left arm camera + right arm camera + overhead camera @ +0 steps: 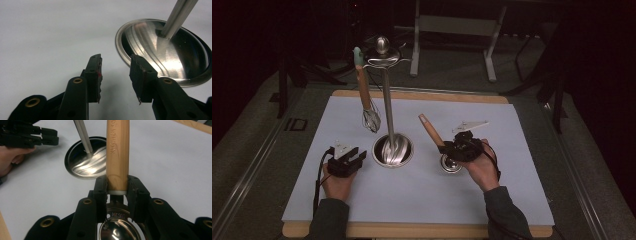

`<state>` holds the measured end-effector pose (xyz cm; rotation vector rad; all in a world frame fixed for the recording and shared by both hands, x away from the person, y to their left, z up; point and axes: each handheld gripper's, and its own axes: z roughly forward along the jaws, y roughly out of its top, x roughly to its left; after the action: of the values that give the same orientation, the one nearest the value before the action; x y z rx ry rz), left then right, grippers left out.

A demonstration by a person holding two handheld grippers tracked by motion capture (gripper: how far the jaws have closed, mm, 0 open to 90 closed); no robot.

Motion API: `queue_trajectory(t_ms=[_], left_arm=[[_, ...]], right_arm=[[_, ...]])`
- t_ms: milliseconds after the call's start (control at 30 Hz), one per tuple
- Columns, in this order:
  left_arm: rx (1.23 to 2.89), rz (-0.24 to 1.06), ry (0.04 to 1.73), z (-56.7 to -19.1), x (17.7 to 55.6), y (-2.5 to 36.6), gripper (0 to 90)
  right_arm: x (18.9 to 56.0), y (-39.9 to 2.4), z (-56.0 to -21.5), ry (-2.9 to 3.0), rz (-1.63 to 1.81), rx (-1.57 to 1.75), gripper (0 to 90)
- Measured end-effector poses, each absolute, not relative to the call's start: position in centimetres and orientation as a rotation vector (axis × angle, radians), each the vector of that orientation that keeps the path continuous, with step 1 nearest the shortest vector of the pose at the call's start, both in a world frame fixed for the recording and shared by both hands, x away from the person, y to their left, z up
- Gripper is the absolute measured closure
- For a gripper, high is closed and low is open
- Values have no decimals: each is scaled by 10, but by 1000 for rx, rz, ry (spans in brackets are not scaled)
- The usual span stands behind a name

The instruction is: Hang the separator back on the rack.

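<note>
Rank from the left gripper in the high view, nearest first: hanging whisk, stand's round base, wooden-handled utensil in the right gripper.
1. stand's round base: just right of the left gripper, on the mat.
2. hanging whisk: up and behind, hung from the stand's top.
3. wooden-handled utensil: far right, clamped in the right gripper.

Tilted wooden-handled steel ladle

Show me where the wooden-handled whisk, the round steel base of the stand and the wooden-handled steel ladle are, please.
Wooden-handled whisk point(371, 120): high view, on its wire head.
Round steel base of the stand point(150, 42): left gripper view, on its shiny dished surface.
Wooden-handled steel ladle point(117, 152): right gripper view, on its wooden handle.
</note>
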<state>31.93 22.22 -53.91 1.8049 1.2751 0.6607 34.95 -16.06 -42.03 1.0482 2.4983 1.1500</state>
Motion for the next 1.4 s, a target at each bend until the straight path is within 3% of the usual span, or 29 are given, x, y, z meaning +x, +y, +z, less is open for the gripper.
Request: queue_trajectory(t_ms=[1400], left_arm=[[1809, 663, 1273, -539, 319, 221, 617]], right_arm=[[330, -148, -390, 2428, 1300, 921, 714]])
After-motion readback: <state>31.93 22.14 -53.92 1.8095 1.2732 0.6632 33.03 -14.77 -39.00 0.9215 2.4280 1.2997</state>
